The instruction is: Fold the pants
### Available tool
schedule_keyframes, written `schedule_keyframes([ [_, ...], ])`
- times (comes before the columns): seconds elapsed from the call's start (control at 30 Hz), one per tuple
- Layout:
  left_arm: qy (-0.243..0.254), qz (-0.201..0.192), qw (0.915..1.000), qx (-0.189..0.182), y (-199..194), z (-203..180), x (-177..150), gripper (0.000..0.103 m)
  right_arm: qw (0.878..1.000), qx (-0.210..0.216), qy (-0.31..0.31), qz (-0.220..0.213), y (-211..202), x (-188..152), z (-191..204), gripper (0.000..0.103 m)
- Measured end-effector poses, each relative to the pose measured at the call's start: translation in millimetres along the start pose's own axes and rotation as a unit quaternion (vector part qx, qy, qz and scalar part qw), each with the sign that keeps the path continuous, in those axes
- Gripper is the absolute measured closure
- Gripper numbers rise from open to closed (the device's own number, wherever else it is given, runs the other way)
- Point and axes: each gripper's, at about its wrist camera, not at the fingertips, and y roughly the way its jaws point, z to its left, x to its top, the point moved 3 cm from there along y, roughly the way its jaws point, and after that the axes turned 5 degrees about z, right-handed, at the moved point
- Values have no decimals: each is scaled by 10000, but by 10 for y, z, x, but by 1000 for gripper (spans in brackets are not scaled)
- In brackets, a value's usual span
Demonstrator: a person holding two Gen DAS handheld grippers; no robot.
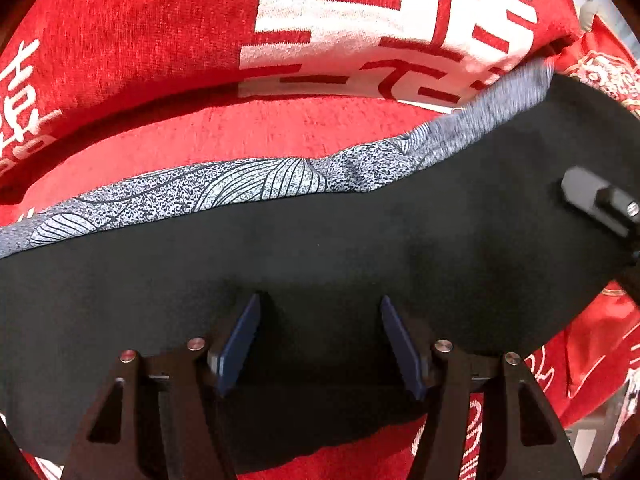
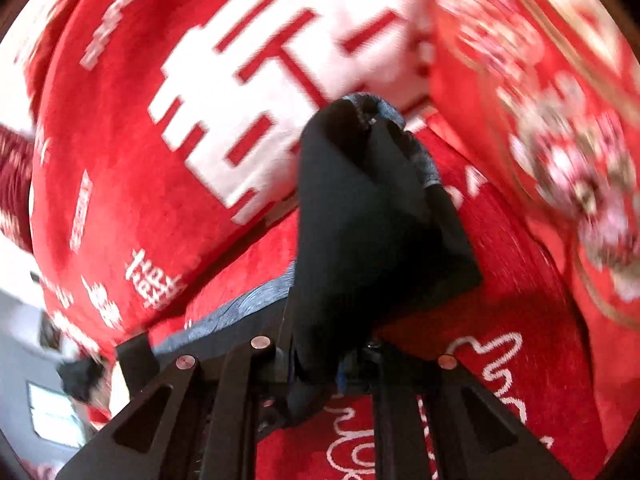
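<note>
The black pants [image 1: 320,248] lie spread on a red cover, with a grey leaf-patterned band [image 1: 256,184] along their far edge. My left gripper [image 1: 320,336] is open just above the black cloth, its blue pads [image 1: 240,344] apart with nothing between them. My right gripper [image 2: 320,360] is shut on a bunched fold of the black pants [image 2: 360,208], which stands up over its fingers and hides the tips. The right gripper's body [image 1: 600,200] shows at the right edge of the left wrist view, over the pants.
A red cushion with large white characters [image 1: 360,24] stands behind the pants. Red patterned fabric [image 2: 560,120] lies to the right. The red cover with white script [image 2: 500,360] runs under the pants toward me. The right wrist view is blurred.
</note>
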Motion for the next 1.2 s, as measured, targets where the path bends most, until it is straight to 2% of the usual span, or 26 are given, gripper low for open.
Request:
schedule_keyframes([
  [0.17,185,42,9995,-250,-77,18,0,40,9940,-357,-1026,123,16,-71,551,88],
  [0.27,-138,217,9983,-524,-303,245,20,40,9875,-496,-1490,138,33,-139,876,88],
  [0.4,-496,-91,9982,-336,-818,885,-72,40,9692,-866,-2293,220,198,-347,1419,88],
  [0.43,-566,-107,9980,-244,-910,1067,-111,40,9654,-924,-2428,242,247,-408,1507,88],
  [0.53,-854,-53,9963,88,-1129,1699,-263,40,9435,-1208,-3055,422,583,-691,1871,87],
  [0.63,-1110,107,9924,514,-1209,2290,-433,40,9077,-1650,-3780,767,1077,-1149,2130,80],
  [0.7,-1248,238,9899,620,-1210,2544,-526,40,8621,-2168,-4435,1142,1533,-1561,2222,74],
  [0.77,-1315,317,9884,692,-1218,2720,-619,40,7993,-2902,-5140,1126,1784,-1888,2262,67],
  [0.8,-1318,335,9884,683,-1189,2786,-602,40,7595,-3285,-5536,936,1824,-2051,2300,66],
  [0.83,-1312,337,9888,632,-1203,2802,-625,40,7442,-3368,-5709,830,1784,-2133,2336,62],
  [0.87,-1301,332,9893,577,-1204,2782,-643,40,7513,-3215,-5701,848,1712,-2166,2384,56],
  [0.9,-1296,335,9897,508,-1212,2779,-650,40,7693,-2977,-5578,912,1613,-2163,2415,54],
  [0.93,-1302,355,9900,403,-1229,2767,-647,40,7926,-2747,-5352,993,1496,-2118,2439,50],
  [1.0,-1319,404,9903,148,-1242,2699,-580,40,8508,-2218,-4615,1181,1267,-1960,2423,49],
  [1.03,-1312,407,9905,-37,-1303,2676,-569,40,8860,-1817,-4059,1315,1157,-1820,2355,49],
  [1.07,-1293,403,9906,-193,-1317,2662,-504,40,9252,-1291,-3253,1469,1056,-1662,2231,49],
  [1.1,-1242,389,9908,-382,-1356,2590,-468,40,9567,-731,-2326,1589,986,-1508,2061,49],
  [1.13,-1152,392,9908,-589,-1387,2495,-425,40,9697,-437,-1777,1617,960,-1461,1963,49],
  [1.17,-1041,437,9905,-783,-1397,2391,-382,40,9818,-61,-973,1631,935,-1350,1767,49],
  [1.2,-964,495,9901,-896,-1392,2315,-357,40,9852,172,-463,1640,931,-1299,1631,49],
])
